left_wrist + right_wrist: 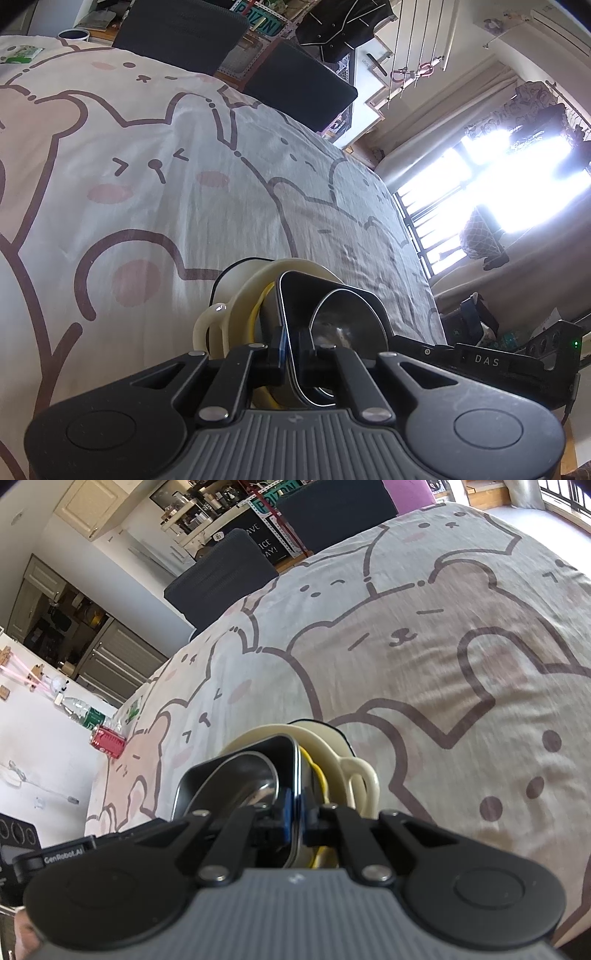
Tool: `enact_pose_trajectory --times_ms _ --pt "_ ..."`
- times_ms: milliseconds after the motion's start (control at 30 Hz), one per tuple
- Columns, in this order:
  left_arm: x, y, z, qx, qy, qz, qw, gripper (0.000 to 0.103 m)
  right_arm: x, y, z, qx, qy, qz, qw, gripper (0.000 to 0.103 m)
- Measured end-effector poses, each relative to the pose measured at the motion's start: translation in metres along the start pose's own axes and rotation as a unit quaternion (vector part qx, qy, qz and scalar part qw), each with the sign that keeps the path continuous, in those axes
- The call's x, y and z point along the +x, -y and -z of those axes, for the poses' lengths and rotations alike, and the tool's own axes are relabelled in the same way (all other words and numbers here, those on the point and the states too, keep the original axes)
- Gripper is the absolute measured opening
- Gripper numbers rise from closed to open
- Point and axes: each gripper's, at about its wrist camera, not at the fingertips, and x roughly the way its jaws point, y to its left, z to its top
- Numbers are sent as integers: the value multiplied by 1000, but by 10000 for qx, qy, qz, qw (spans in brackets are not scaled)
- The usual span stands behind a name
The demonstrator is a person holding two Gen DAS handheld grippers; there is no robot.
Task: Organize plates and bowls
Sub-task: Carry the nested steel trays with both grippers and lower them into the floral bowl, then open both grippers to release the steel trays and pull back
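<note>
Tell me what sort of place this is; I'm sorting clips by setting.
Probably a lived-in home dining area. A table under a cartoon-animal cloth has dark chairs along its far side, kitchen cabinets and cluttered shelves stand behind, and a curtained window has laundry hanging near it.

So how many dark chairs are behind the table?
2, both at the far edge of the cartoon tablecloth: a nearer dark chair and another dark chair further toward the window. More could sit outside the frames.
</note>
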Motion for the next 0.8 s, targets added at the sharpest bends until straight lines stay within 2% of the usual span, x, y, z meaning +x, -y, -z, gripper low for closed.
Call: enact_pose_trajectory --times_ms 200,333,433,800 --pt "-1 0 0 -14 -28 14 10000 6 0 1 -1 59 -17 -7 10000 9" --pt "-1 -1 1 -68 -48 -5 10000 10 1 3 0 163 -34 17 9999 10" --pt "-3 -1 1 -68 -37 -24 10000 18 0 3 0 135 -19 26 9999 10" --pt "-6 -2 1 -60 -14 -57 10000 18 -4 1 3 93 27 14 10000 11"
